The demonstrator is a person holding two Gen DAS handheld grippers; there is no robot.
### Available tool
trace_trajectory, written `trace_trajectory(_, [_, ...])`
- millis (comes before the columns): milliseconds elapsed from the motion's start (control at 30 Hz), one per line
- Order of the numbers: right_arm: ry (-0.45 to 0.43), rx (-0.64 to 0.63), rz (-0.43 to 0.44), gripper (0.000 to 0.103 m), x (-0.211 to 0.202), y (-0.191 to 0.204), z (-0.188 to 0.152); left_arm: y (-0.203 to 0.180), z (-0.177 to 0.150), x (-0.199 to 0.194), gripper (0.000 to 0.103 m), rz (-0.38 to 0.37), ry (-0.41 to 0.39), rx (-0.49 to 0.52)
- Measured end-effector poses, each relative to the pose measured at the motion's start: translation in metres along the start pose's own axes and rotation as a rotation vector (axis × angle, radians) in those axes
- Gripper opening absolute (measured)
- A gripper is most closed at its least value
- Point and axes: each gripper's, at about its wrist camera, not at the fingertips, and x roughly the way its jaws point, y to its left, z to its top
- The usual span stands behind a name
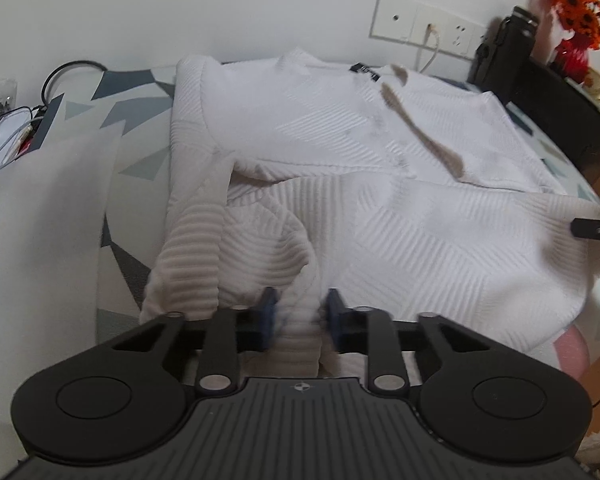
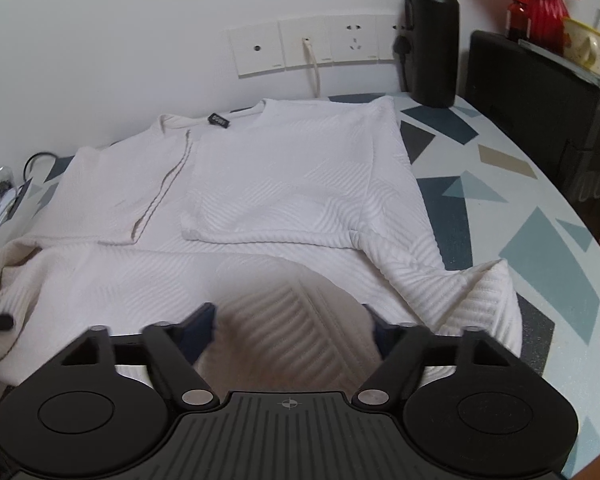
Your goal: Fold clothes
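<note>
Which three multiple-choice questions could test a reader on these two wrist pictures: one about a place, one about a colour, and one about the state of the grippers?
1. Where does the black bottle stand?
A. On the table by the wall sockets
B. On the white sweater
C. On the floor

2. What colour is the vase that holds the orange flowers?
A. Blue
B. Red
C. White

3. What do the left gripper and the right gripper do?
A. Both hang open above a bare table
B. Only the left one has cloth
C. Each has the sweater's near edge between its fingers

Answers:
1 A, the bottle is on the patterned table, at the wall beside the sockets.
2 B, the ribbed vase is plainly red.
3 C, ribbed white fabric bunches between the fingers in both wrist views.
</note>
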Motion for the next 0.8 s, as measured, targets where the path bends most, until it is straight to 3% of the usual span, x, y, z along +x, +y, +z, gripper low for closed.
trace_trajectory(33, [-0.001, -0.008, 0.004, 0.045, -0.002, 0.000, 0.000, -0.001, -0.001, -0.003, 0.017, -0.005, -0.007, 0.002])
trace_trajectory(133, [-0.002, -0.028, 0.021, 0.038, -0.009, 0.002, -0.003, -0.003, -0.004, -0.014, 0.013, -0.027, -0.024, 0.008])
trace_trajectory(400, [0.030, -0.075, 0.050, 0.038, -0.031, 0.005, -0.019, -0.016, -0.031, -0.051, 0.013, -0.077, -0.037, 0.109])
trace_trajectory(600, [0.096, -0.096, 0.078, 0.037, -0.043, 0.003, -0.039, 0.000, -0.052, -0.060, 0.014, -0.130, 0.015, 0.010])
trace_trajectory(800, [0.141, -0.098, 0.074, 0.037, -0.048, 0.001, -0.055, -0.003, -0.050, -0.058, 0.014, -0.149, 0.079, 0.093])
